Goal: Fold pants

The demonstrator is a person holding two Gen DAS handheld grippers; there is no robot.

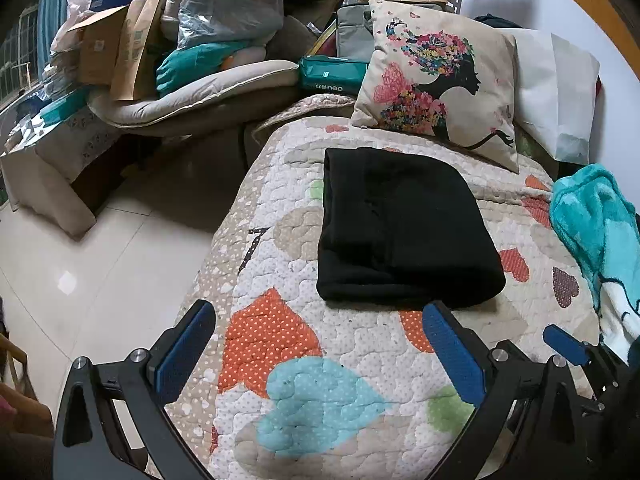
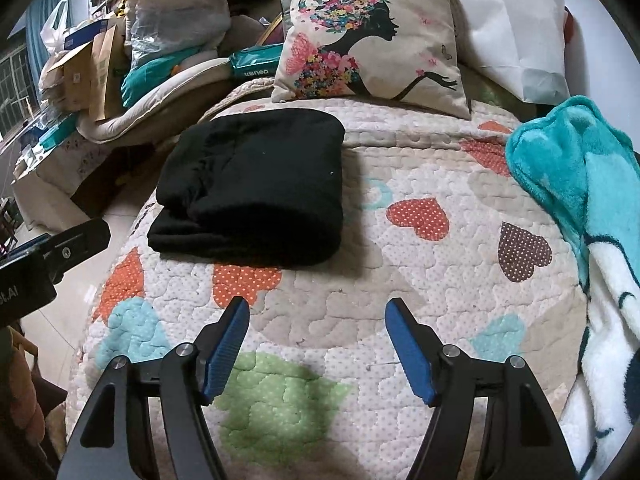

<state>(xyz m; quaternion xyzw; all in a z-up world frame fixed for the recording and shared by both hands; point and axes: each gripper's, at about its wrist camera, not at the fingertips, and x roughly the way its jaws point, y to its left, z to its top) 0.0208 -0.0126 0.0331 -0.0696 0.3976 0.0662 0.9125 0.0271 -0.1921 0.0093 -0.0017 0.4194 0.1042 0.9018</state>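
Observation:
The black pants [image 1: 404,228] lie folded into a thick rectangle on the heart-patterned quilt [image 1: 304,344]. They also show in the right wrist view [image 2: 256,184], left of centre. My left gripper [image 1: 320,316] is open and empty, held just short of the pants' near edge. My right gripper [image 2: 318,312] is open and empty over the quilt [image 2: 400,264], a little nearer than the pants and to their right. A blue pad of the right gripper shows at the lower right of the left wrist view [image 1: 566,344].
A printed cushion [image 1: 436,84] leans at the head of the bed behind the pants. A teal fleece blanket [image 2: 576,184] lies along the right side. The bed's left edge drops to a tiled floor [image 1: 100,256]. Boxes, bags and bedding [image 1: 192,40] are piled beyond.

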